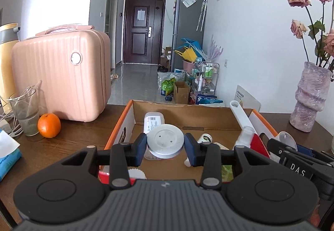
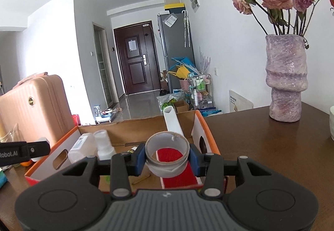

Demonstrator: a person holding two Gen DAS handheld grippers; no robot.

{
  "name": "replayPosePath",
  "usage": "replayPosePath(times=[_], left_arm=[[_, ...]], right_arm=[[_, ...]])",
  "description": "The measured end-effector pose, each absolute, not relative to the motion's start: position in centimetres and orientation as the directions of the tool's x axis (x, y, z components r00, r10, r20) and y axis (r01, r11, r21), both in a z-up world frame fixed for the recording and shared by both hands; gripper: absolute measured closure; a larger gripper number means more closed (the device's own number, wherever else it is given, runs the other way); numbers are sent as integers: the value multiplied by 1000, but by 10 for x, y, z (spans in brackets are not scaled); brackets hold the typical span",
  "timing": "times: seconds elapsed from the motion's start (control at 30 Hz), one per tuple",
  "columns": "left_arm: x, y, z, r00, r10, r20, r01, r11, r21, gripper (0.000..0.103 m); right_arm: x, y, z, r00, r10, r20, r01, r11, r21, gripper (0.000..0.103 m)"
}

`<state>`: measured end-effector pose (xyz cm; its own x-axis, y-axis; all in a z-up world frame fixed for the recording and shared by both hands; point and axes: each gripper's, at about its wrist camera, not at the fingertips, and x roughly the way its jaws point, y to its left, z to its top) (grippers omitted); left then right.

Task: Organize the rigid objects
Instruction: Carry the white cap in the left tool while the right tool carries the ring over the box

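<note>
The left gripper (image 1: pixel 165 146) is clamped on a round silver lid (image 1: pixel 165 143), its two blue pads pressing the rim from either side, with the flat face of the lid turned toward the camera and the whole thing held over the open cardboard box (image 1: pixel 187 110). The right gripper (image 2: pixel 167 156) is closed on a tape roll (image 2: pixel 167 153), a wide ring of pale tape gripped across its outer wall, its open centre facing up and showing a red patch of the box's contents below. Both tools hang above the same box, whose orange-edged flaps stand up at the sides. Inside it, just past the lid, a white rectangular container (image 1: pixel 154 121) lies on the cardboard floor, and a white scoop handle (image 1: pixel 240 115) leans against the right wall with its end poking above the rim. In the right wrist view two clear plastic bottles (image 2: pixel 91 146) stand in the box's left part. The box rests on a dark wooden table (image 2: pixel 271 147). To its left on the table sit an orange (image 1: pixel 49 125), a glass (image 1: pixel 26 111) just beside it, and a pink suitcase (image 1: pixel 62 76) behind them; to the right, well apart from the box, stands a mottled pink vase (image 2: pixel 286 78) of dried roses
</note>
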<state>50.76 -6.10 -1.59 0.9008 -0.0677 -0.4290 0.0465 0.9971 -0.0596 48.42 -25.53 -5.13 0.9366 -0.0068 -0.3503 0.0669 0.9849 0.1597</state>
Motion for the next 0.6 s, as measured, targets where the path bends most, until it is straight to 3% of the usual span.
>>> replayPosePath(times=[0.6], left_arm=[[552,-65,-26,899,-45,-435,41,999,-18,63]], right_arm=[[528,-253,-55,932,27,-361,28,989,146,61]])
